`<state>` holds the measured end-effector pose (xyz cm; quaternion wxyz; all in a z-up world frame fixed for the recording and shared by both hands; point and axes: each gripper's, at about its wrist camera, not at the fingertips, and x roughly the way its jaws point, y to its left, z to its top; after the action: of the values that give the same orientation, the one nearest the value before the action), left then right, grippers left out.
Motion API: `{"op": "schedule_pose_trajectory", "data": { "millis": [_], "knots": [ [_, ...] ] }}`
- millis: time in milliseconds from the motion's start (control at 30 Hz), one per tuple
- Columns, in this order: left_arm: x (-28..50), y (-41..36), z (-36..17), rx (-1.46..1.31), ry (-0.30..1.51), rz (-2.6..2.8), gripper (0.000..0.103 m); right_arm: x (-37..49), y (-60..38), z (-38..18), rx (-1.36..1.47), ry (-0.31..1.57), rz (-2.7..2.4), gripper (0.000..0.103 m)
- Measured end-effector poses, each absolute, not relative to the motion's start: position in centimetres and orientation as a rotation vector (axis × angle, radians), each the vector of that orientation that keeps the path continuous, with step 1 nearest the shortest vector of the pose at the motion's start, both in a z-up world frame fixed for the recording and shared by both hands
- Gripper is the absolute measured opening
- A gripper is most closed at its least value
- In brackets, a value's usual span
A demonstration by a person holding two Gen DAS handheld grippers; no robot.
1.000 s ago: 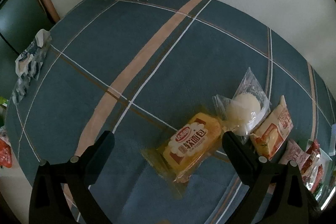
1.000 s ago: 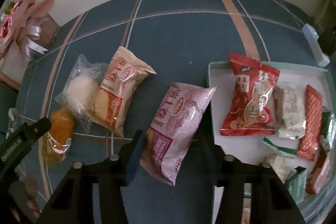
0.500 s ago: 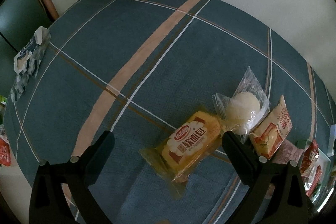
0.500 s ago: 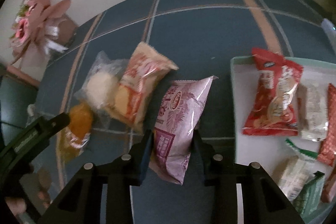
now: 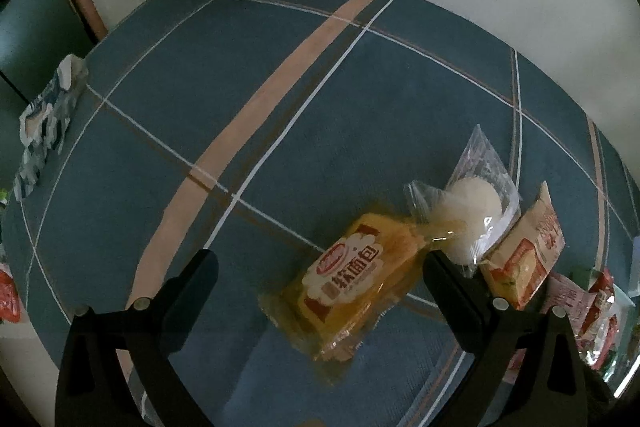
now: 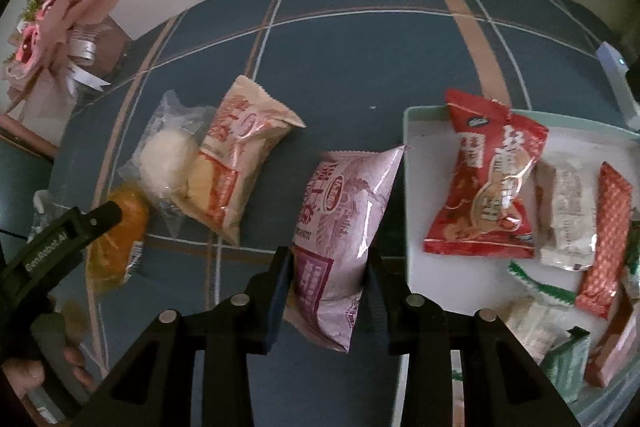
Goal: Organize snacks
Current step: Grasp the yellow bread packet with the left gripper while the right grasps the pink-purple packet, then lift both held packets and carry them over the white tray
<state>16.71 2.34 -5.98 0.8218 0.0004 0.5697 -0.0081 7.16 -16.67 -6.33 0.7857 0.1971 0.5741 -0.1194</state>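
Gripping the purple pack (image 6: 344, 227) beside the tray (image 6: 416, 187).
Right tool (image 6: 326, 269) has just clamped it over the surface (image 6: 360, 47); left tool (image 5: 320, 267) gapes wide around the yellow pack (image 5: 352, 279).

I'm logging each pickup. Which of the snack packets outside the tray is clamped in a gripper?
The purple packet: the right gripper is shut on its lower half. The orange bread packet merely lies between the open left gripper's fingers.
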Motion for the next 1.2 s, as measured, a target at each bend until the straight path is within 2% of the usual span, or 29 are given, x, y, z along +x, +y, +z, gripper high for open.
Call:
{"op": "schedule_pose_trajectory", "data": {
  "millis": [233,433,467,500,567,800,900,1200],
  "knots": [
    [16.7,1.0,-5.9,0.103,1.168,-0.026,0.102,7.9,-15.7,-5.8,0.294,1.242,-0.310,0.045],
    [16.4,0.4,-6.5,0.079,1.222,-0.099,0.101,8.3,-15.0,-5.9,0.243,1.248,-0.321,0.046],
    [16.3,0.3,-6.5,0.075,1.227,-0.110,0.095,8.2,-14.9,-5.9,0.231,1.249,-0.322,0.046],
    [16.2,0.1,-6.5,0.076,1.233,-0.119,0.084,8.3,-14.6,-5.9,0.215,1.250,-0.321,0.046],
    [16.1,-0.2,-6.6,0.090,1.241,-0.120,0.073,8.6,-13.9,-6.1,0.195,1.253,-0.317,0.047],
    [15.5,-0.5,-6.2,0.085,1.263,-0.145,0.045,8.9,-13.4,-6.0,0.209,1.240,-0.286,0.060],
    [15.4,-0.5,-5.8,0.056,1.273,-0.171,0.039,9.2,-12.7,-6.0,0.192,1.238,-0.281,0.061],
    [15.0,-1.1,-5.8,0.046,1.293,-0.189,0.039,9.9,-12.3,-8.1,0.174,1.273,-0.296,0.061]
  ]
}}
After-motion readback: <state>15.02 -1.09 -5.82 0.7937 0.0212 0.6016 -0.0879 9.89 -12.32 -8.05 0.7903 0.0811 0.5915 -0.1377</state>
